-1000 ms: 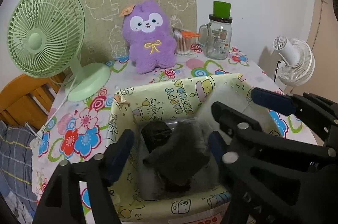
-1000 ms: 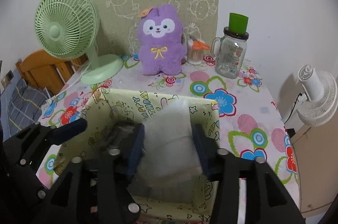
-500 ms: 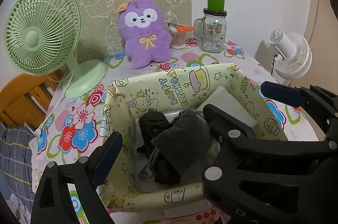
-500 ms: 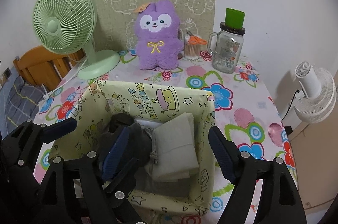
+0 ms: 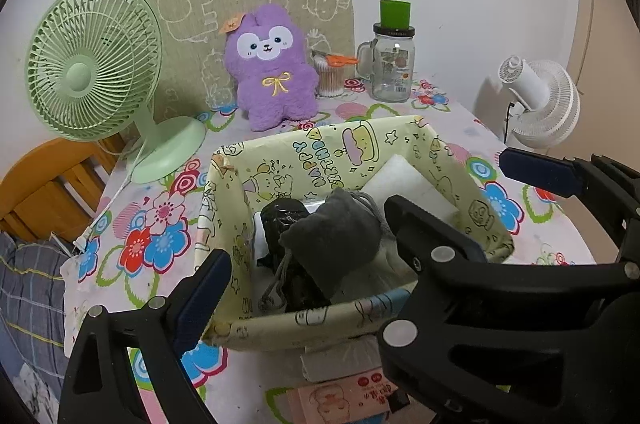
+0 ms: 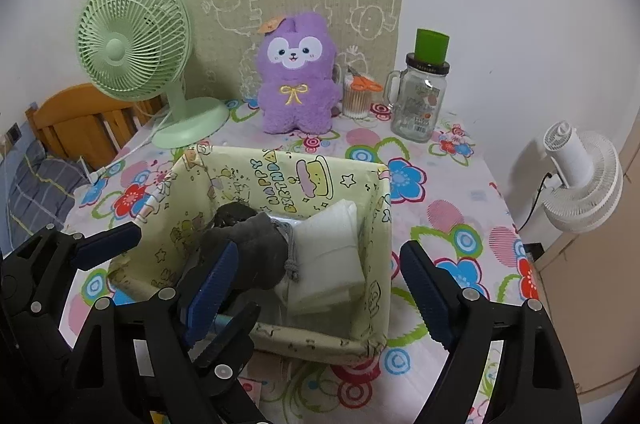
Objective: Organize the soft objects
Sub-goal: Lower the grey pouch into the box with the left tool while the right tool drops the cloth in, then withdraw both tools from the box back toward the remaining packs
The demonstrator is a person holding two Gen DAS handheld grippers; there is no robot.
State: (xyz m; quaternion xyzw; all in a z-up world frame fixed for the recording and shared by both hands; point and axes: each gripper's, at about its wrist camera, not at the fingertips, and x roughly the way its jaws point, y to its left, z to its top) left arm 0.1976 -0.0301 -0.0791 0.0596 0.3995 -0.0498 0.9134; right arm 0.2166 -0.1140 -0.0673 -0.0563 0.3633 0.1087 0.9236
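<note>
A pale yellow cartoon-print fabric basket (image 5: 320,148) (image 6: 280,168) stands on the flowered table. Inside lie a grey drawstring pouch (image 5: 332,236) (image 6: 252,248), a black crumpled soft item (image 5: 284,220) and a white folded pad (image 5: 404,184) (image 6: 332,248). A purple plush bunny (image 5: 272,72) (image 6: 296,76) sits upright at the back by the wall. My left gripper (image 5: 316,288) is open and empty above the basket's near rim. My right gripper (image 6: 316,288) is open and empty above the basket, with the white pad below it.
A green desk fan (image 5: 92,80) stands back left with its cord along the table edge. A glass jar with green lid (image 5: 394,64) and a cotton-swab cup (image 5: 330,80) stand back right. A white fan (image 5: 536,100) stands beyond the right edge. A pink packet (image 5: 352,396) lies at the near edge.
Both grippers have opened and drawn back up from the basket. The right one let go of the white pad, which now lies in the basket's right side beside the grey pouch.
</note>
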